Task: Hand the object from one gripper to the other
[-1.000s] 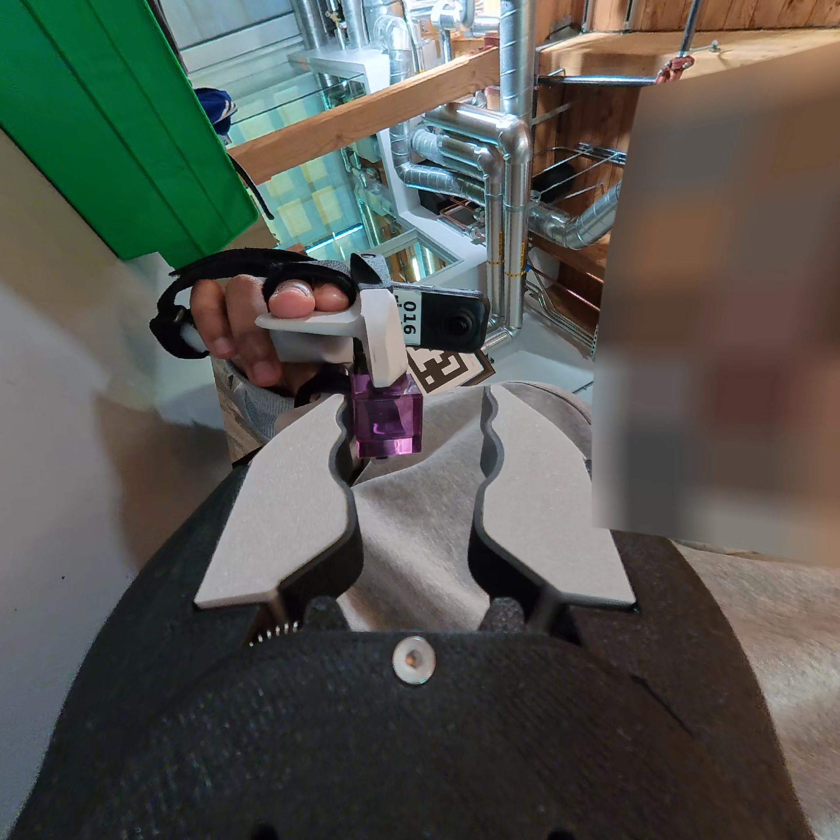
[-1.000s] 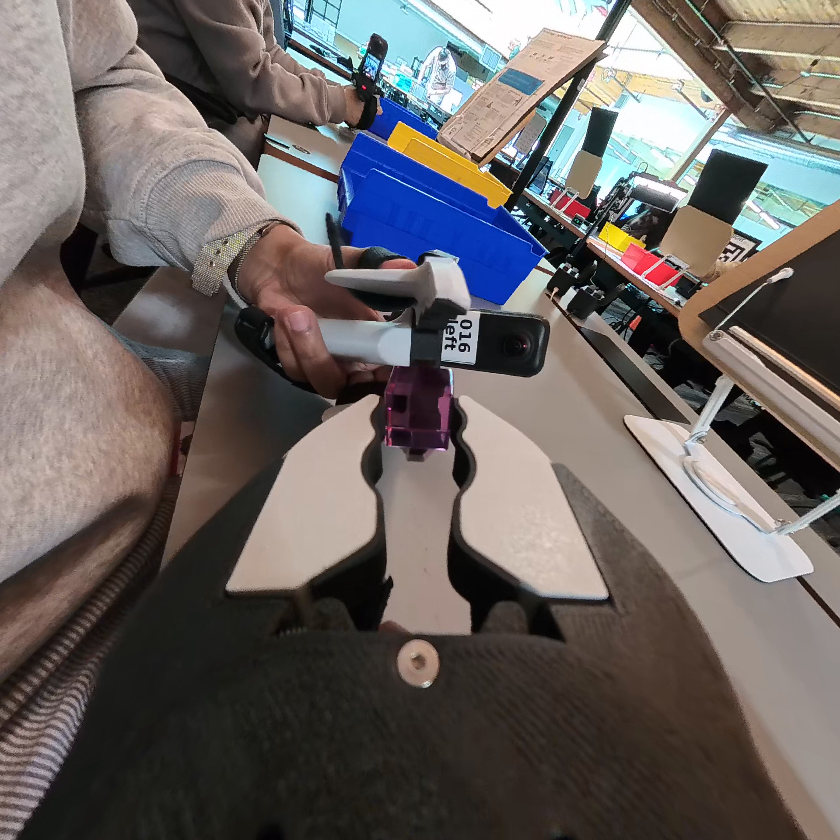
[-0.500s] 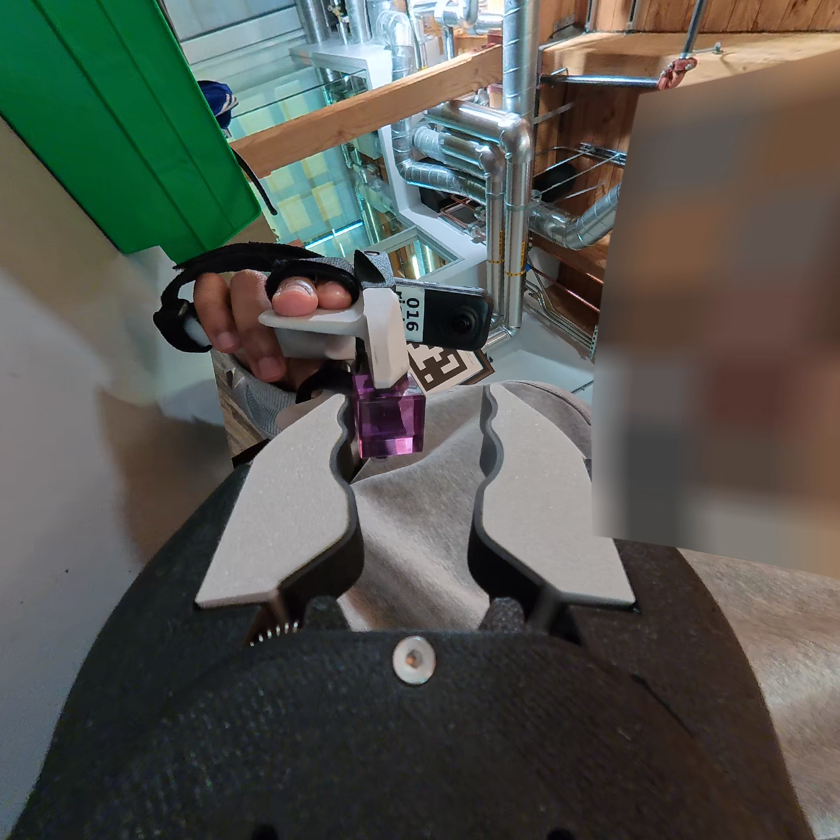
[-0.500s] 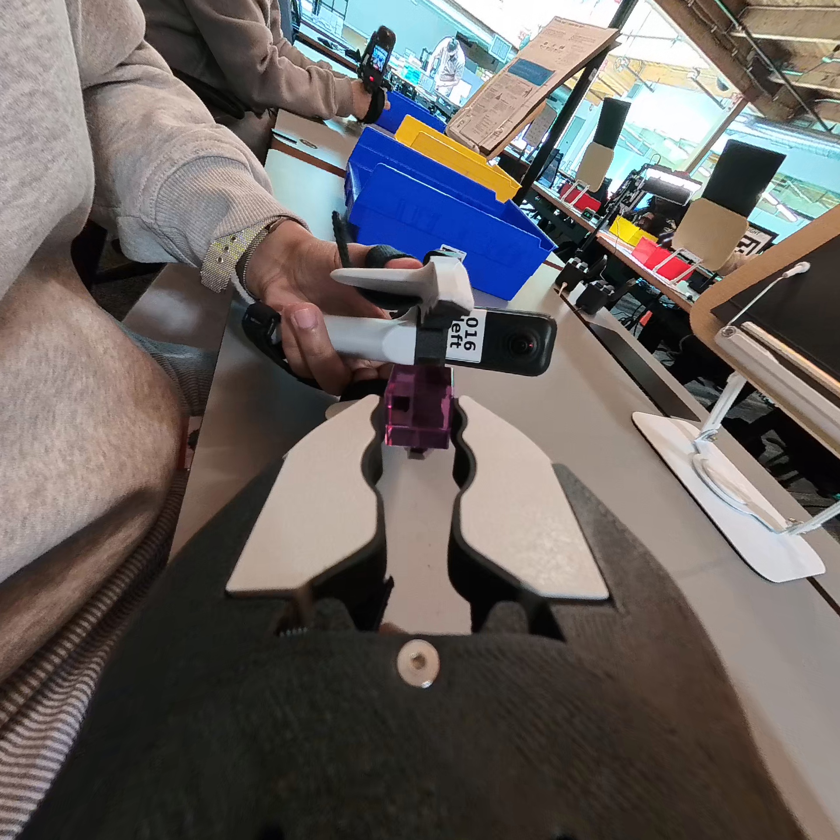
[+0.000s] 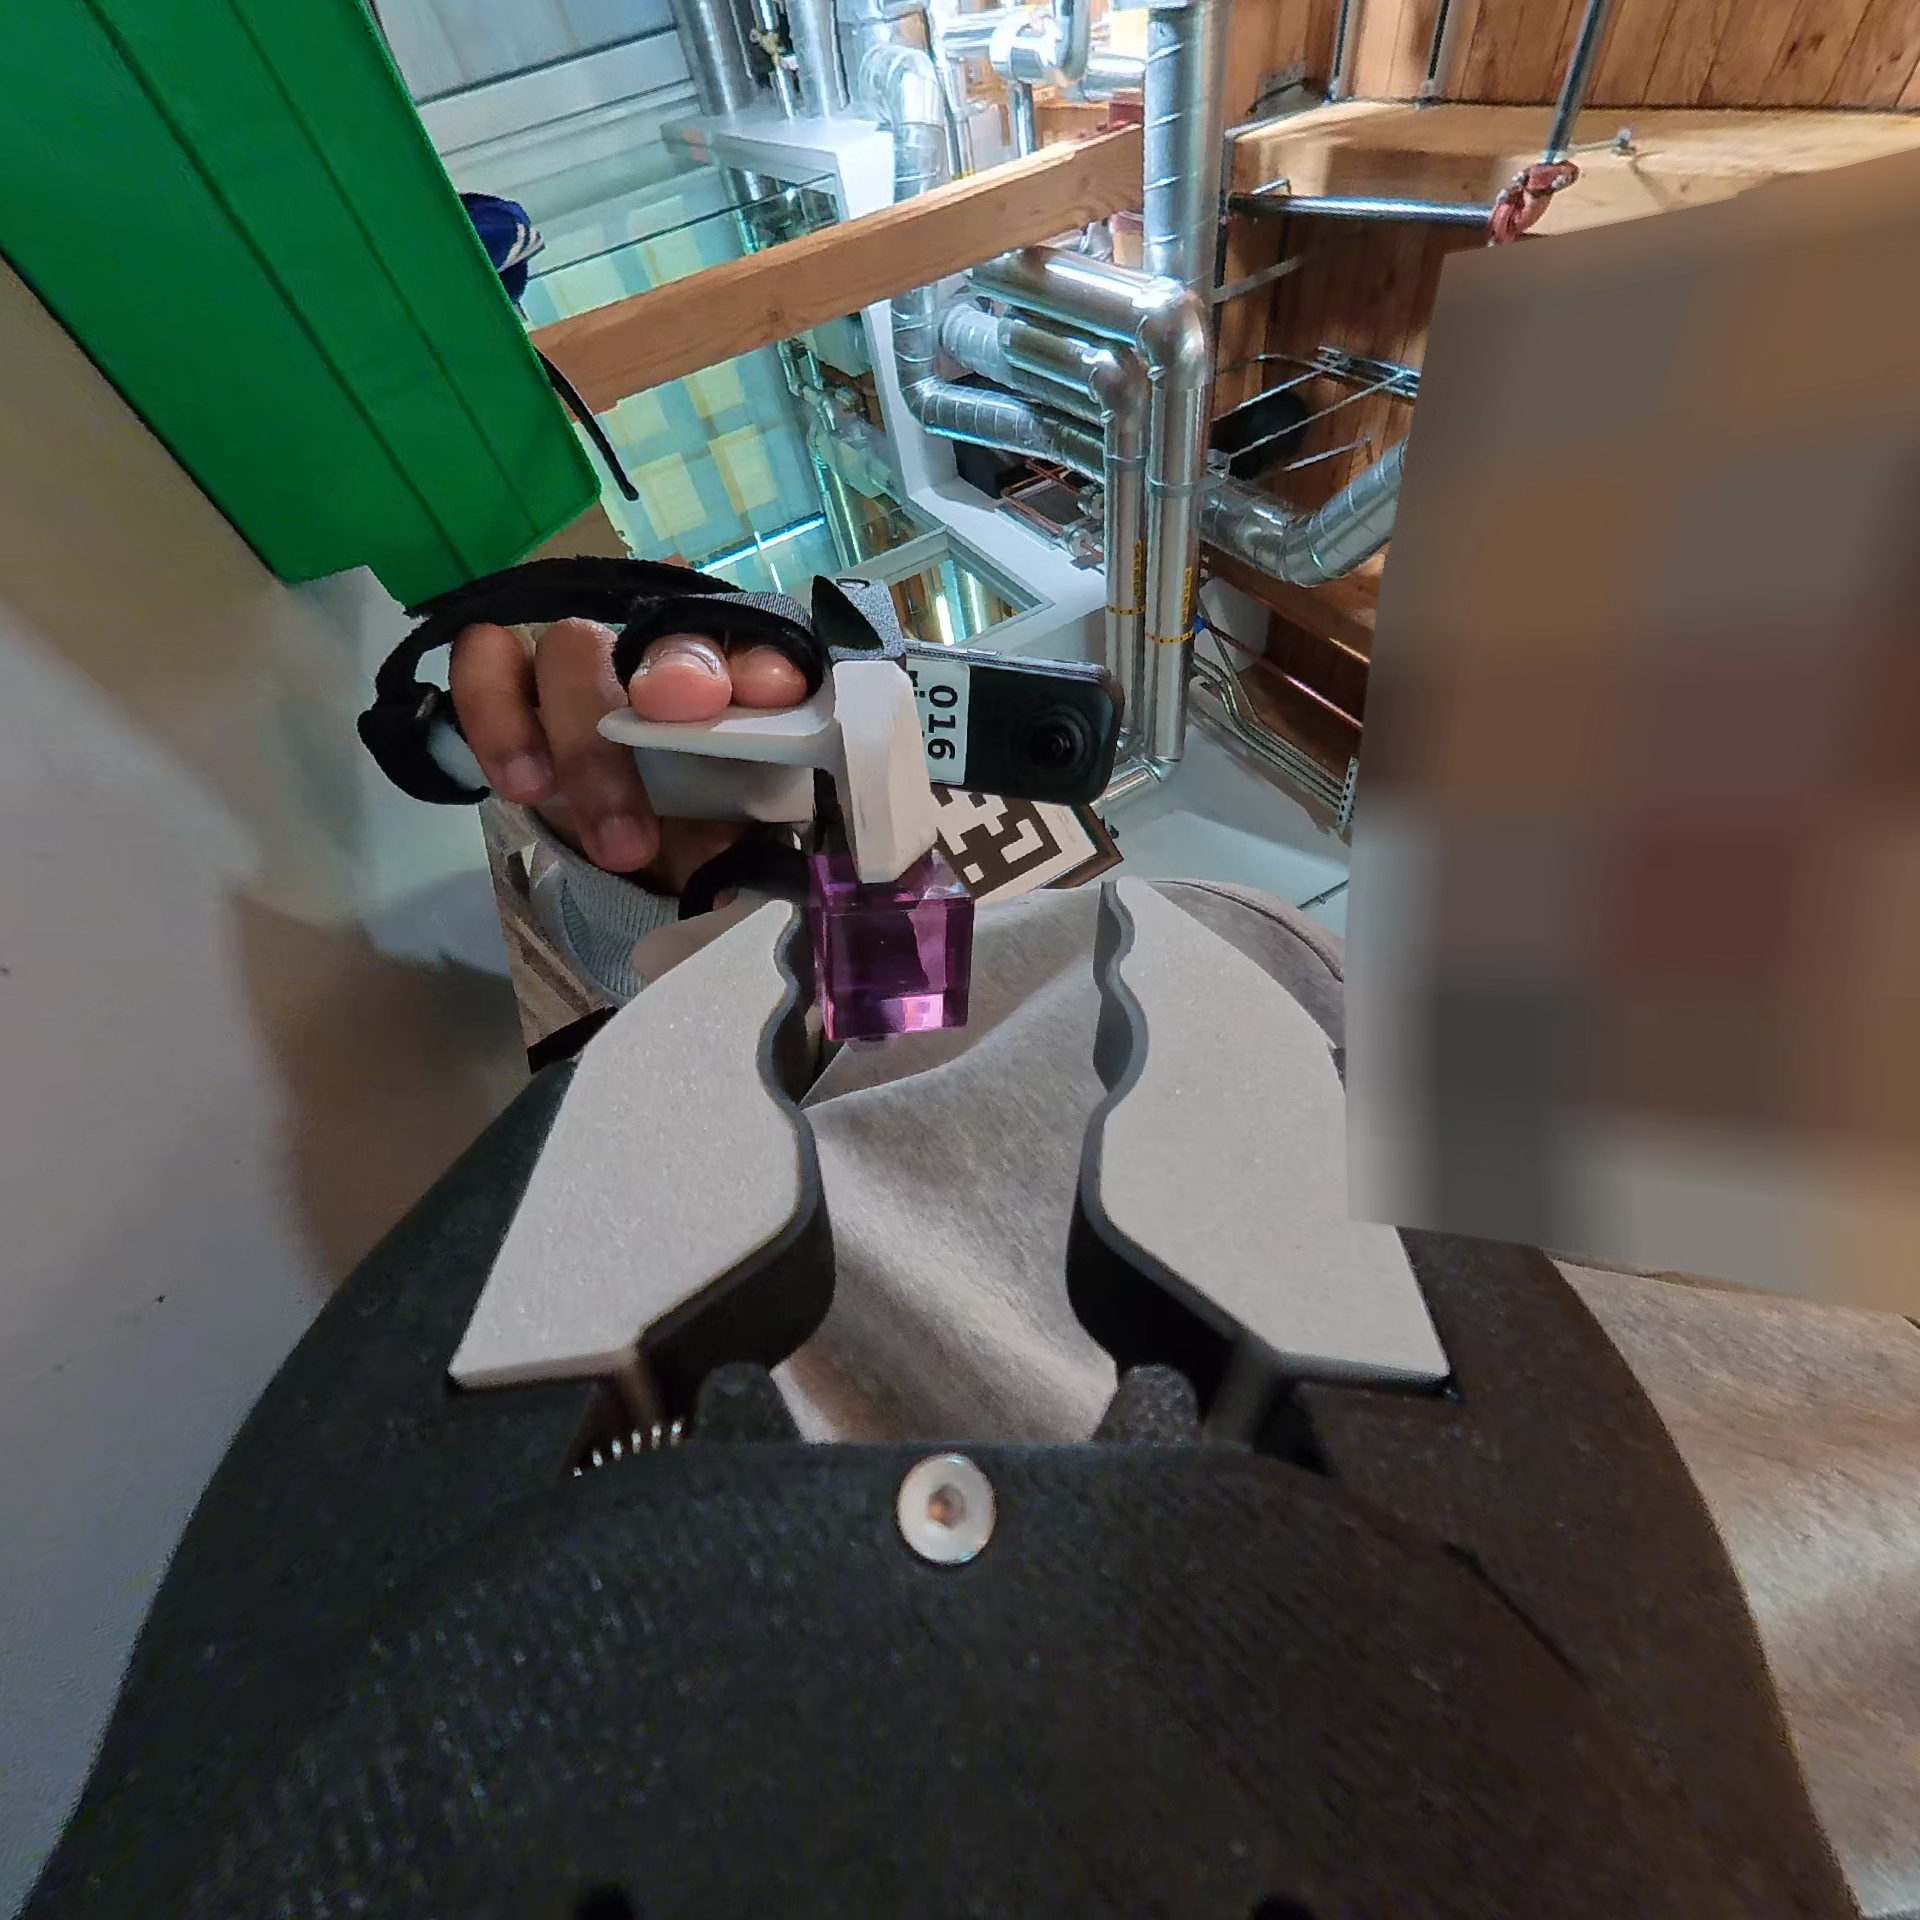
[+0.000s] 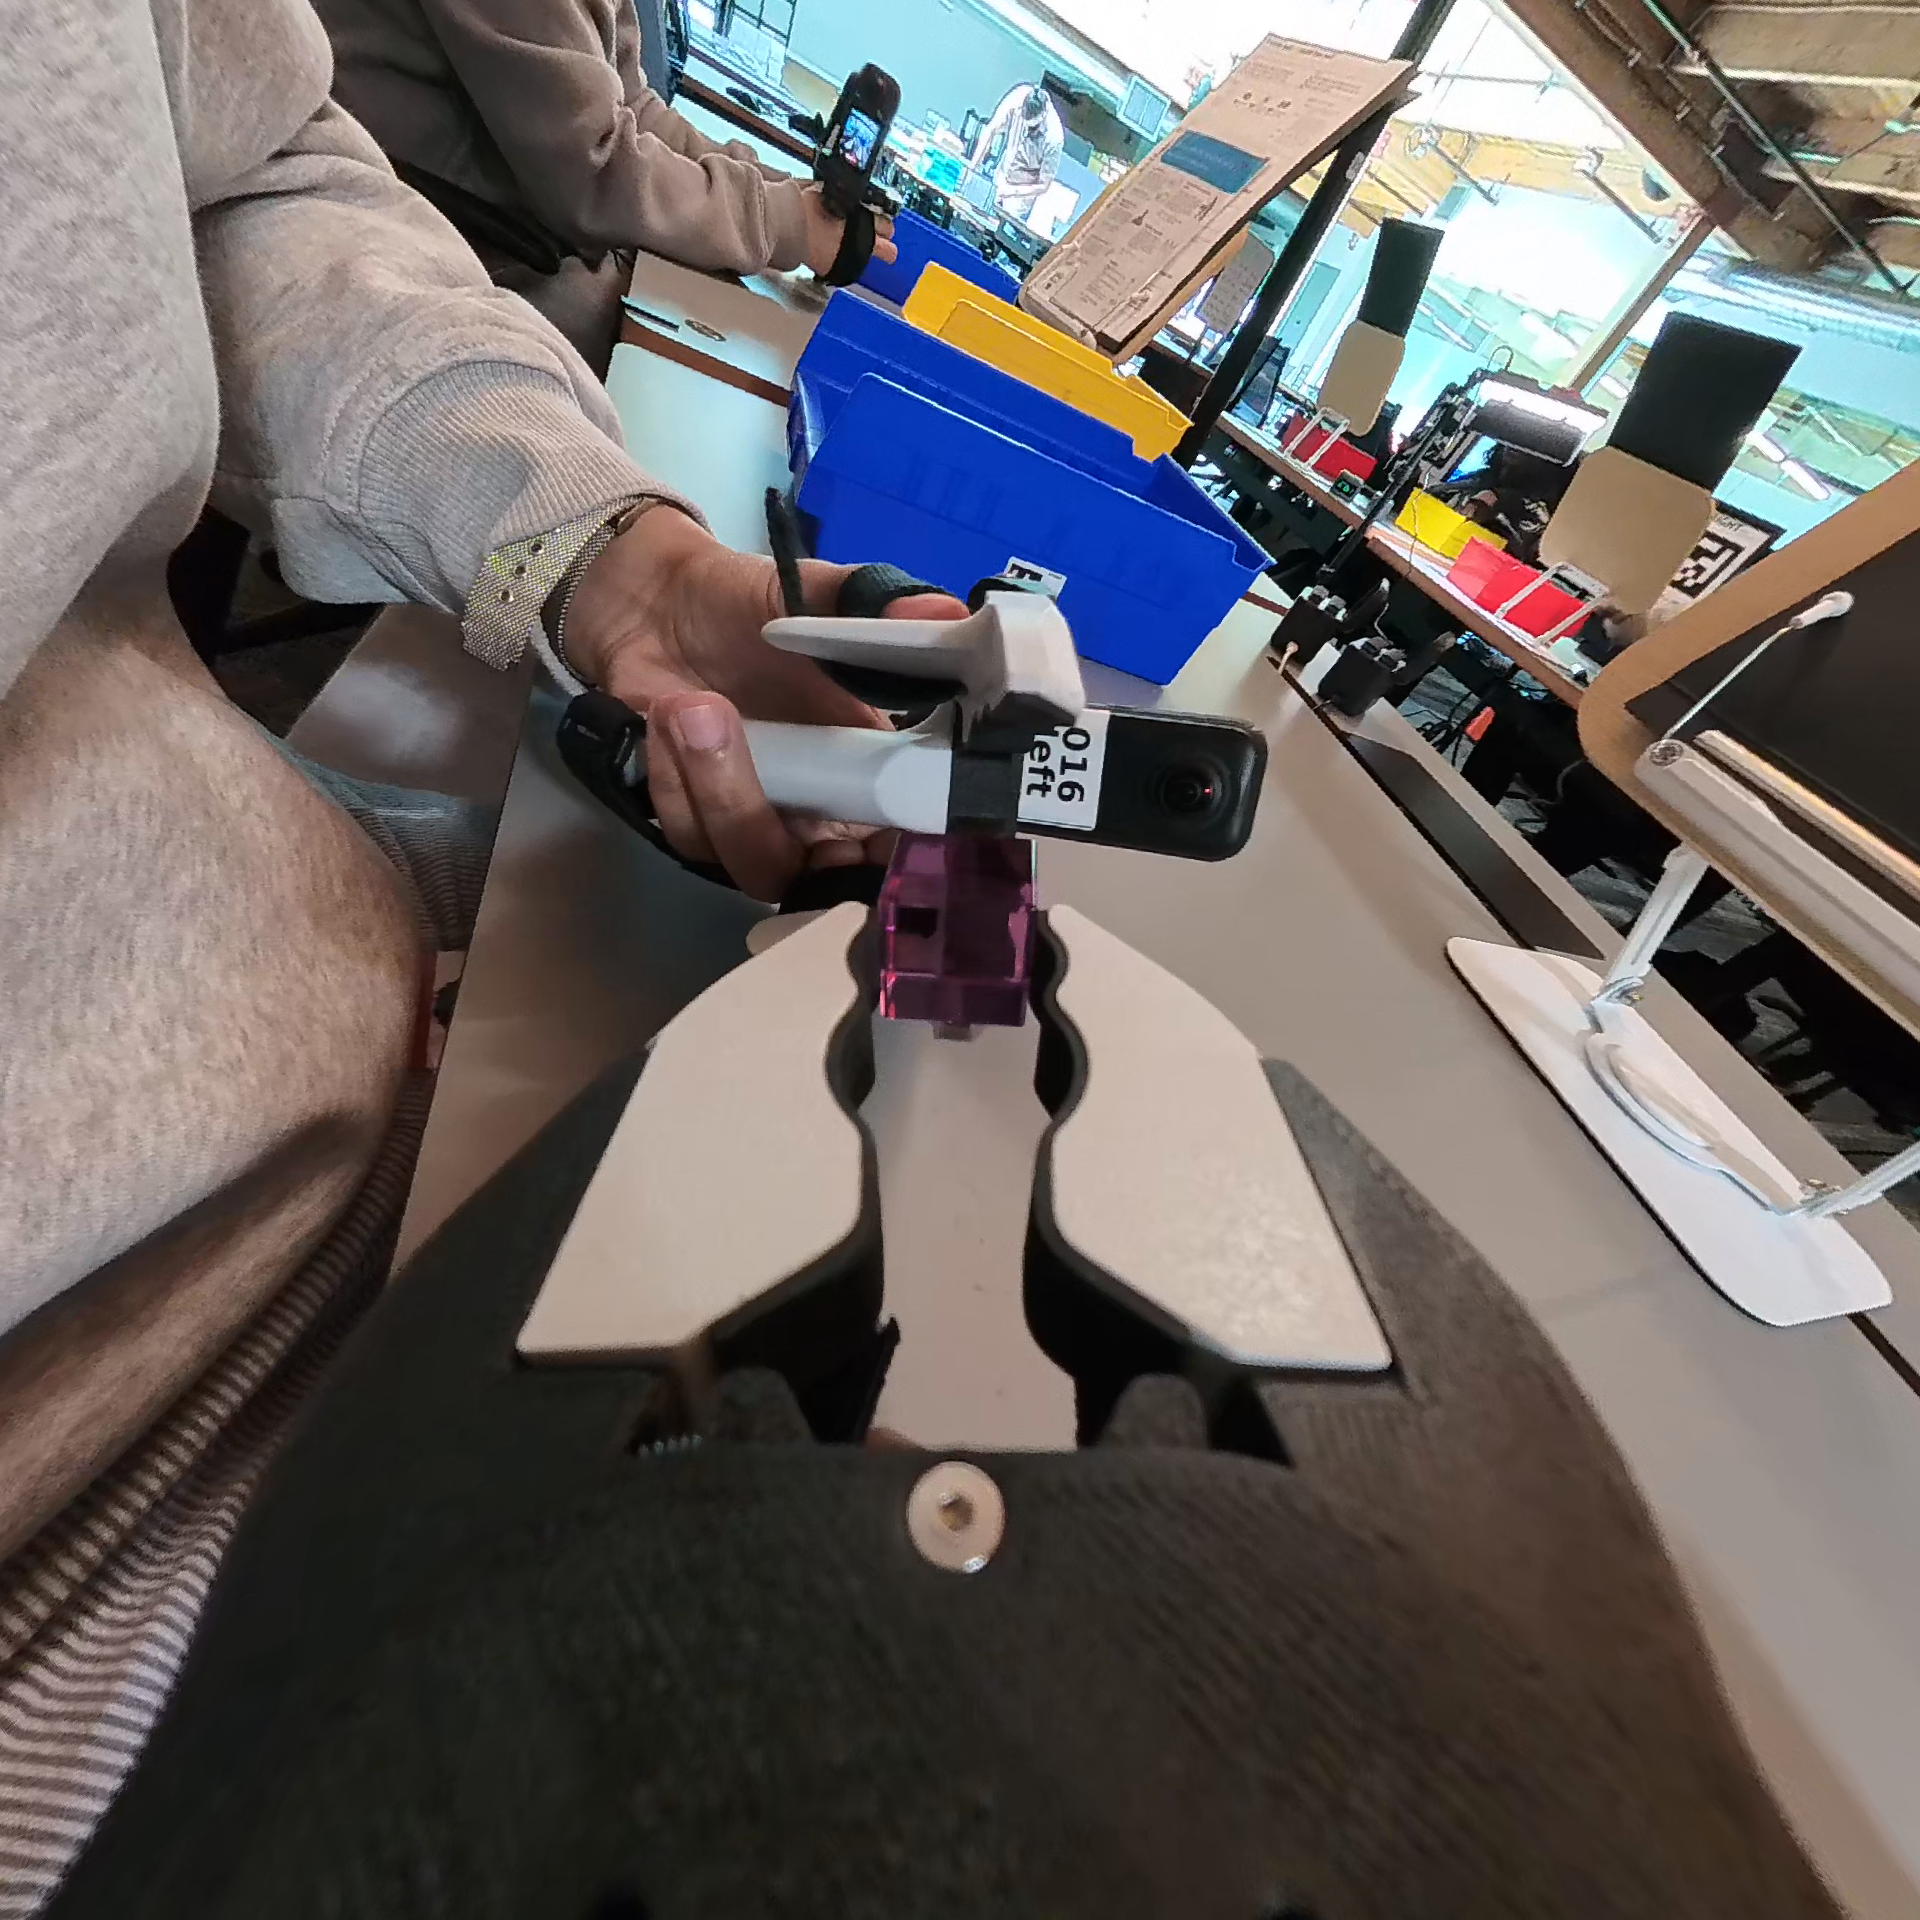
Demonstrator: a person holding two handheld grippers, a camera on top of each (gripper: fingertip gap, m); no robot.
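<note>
Mid-handover, above the table. Purple cube pinched at the tips of the right gripper, held in the air. Left gripper spread wide, cube just beside its left finger — well apart from the other. Best centred between both fingers first, then closed squarely on free faces — right grip probably released only once the left feels firm. Risk: cube twisting out if clamped off-centre.

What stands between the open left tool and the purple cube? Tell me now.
Nothing visible does. The left tool is open, and the purple cube sits in its gap, close to one finger. The right tool is shut on the cube, with one white finger over its top.
</note>
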